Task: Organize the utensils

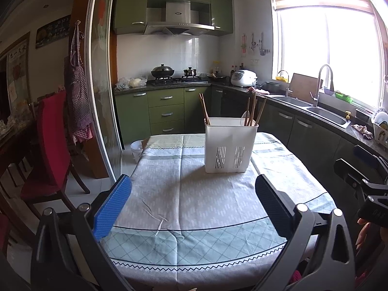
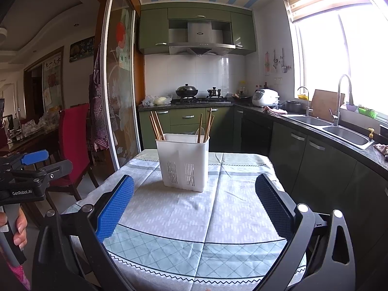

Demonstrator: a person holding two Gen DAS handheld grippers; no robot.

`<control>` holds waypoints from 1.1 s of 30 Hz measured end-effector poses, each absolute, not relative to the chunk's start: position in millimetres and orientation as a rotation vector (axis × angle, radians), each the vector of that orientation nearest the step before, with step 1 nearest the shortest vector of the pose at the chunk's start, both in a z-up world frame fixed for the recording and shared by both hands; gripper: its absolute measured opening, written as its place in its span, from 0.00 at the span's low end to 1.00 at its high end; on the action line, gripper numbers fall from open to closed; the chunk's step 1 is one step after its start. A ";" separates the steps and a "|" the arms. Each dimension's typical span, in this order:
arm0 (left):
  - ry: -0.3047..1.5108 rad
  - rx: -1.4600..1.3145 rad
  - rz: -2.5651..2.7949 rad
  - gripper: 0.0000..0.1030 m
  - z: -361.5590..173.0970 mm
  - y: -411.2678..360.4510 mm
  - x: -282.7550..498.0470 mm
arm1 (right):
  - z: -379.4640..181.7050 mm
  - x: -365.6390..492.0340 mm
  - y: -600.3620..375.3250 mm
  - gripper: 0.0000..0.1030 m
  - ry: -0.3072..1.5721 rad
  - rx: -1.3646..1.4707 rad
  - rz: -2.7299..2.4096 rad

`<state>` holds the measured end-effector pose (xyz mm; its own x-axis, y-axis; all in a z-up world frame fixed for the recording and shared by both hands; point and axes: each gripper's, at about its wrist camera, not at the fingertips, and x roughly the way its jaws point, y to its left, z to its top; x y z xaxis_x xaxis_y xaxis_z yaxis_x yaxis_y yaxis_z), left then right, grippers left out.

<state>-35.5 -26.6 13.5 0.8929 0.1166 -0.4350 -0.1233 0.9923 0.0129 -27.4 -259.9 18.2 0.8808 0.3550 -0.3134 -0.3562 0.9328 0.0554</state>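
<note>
Both tools, left (image 1: 192, 207) and right (image 2: 194, 207), gape unladen near the table's (image 1: 218, 240) front edge, utensil holder (image 1: 230, 145) well ahead.

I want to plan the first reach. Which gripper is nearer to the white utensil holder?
Neither clearly. The left gripper and the right gripper both hover open over the table's near edge, short of the white utensil holder, which appears similarly far in both views.

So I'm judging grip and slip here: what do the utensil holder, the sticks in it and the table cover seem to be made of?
The utensil holder looks like white, smooth moulded plastic, with slotted vents low on its wall. The chopsticks look like brown matte wood or bamboo; which one I cannot tell. The tablecloth looks like printed woven fabric, since it creases and drapes over the edge.
</note>
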 end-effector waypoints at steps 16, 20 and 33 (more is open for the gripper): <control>0.450 -0.016 0.139 0.94 13.4 -24.2 -37.2 | 17.9 -27.9 -260.3 0.96 0.327 -0.004 0.372; 0.455 -0.018 0.142 0.94 13.5 -24.2 -35.6 | 17.8 -28.1 -259.8 0.96 0.328 -0.006 0.373; 0.468 -0.021 0.165 0.94 10.9 -21.2 -33.5 | 15.3 -26.6 -259.9 0.96 0.331 -0.010 0.372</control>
